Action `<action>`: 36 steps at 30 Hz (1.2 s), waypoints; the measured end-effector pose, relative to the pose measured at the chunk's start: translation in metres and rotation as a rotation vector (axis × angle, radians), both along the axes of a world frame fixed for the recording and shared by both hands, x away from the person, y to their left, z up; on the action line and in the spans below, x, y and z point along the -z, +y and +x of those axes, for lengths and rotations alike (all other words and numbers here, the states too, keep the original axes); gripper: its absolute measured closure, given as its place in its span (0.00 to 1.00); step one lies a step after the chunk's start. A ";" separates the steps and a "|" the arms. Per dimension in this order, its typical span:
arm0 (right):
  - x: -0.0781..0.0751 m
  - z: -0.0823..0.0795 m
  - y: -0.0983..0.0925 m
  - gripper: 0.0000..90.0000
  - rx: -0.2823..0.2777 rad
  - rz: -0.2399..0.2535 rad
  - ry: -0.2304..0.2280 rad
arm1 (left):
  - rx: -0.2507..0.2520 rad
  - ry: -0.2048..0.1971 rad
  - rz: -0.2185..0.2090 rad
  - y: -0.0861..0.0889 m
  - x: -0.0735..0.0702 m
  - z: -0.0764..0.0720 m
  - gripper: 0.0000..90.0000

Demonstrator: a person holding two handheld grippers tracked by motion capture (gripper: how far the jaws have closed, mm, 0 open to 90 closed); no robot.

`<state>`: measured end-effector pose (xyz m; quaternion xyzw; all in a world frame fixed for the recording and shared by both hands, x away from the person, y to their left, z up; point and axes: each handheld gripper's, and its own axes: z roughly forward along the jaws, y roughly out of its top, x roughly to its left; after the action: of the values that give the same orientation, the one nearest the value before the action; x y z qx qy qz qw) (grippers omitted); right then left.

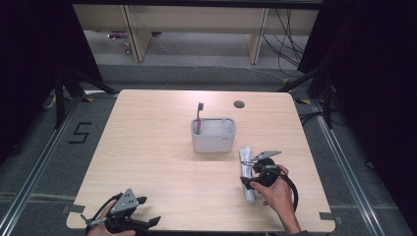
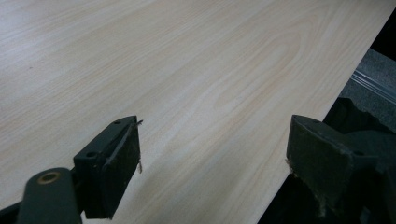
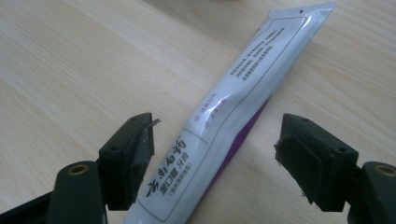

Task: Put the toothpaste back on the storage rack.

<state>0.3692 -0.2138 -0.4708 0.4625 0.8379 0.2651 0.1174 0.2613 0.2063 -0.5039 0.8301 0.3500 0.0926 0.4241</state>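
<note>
Squarely between the open right gripper (image 3: pixel 215 156) jaws, toothpaste tube (image 3: pixel 233 112).

Even overhead light, soft shadows, dark surroundings

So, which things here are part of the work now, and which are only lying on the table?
Part of the work:
- toothpaste tube, lying flat between the open jaws of the right gripper, not yet pinched
- likely the grey holder, standing close beyond the tube

Just there:
- toothbrush, upright in the holder
- left gripper, open, over bare table at the near edge
</note>
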 end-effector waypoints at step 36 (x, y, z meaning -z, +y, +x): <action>0.008 0.024 0.007 0.51 -0.025 -0.055 0.107 | 0.022 0.001 0.020 -0.001 0.000 -0.003 0.19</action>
<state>0.3937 -0.2066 -0.4784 0.4622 0.8556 0.2183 0.0821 0.2586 0.2057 -0.5034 0.8382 0.3402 0.0911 0.4165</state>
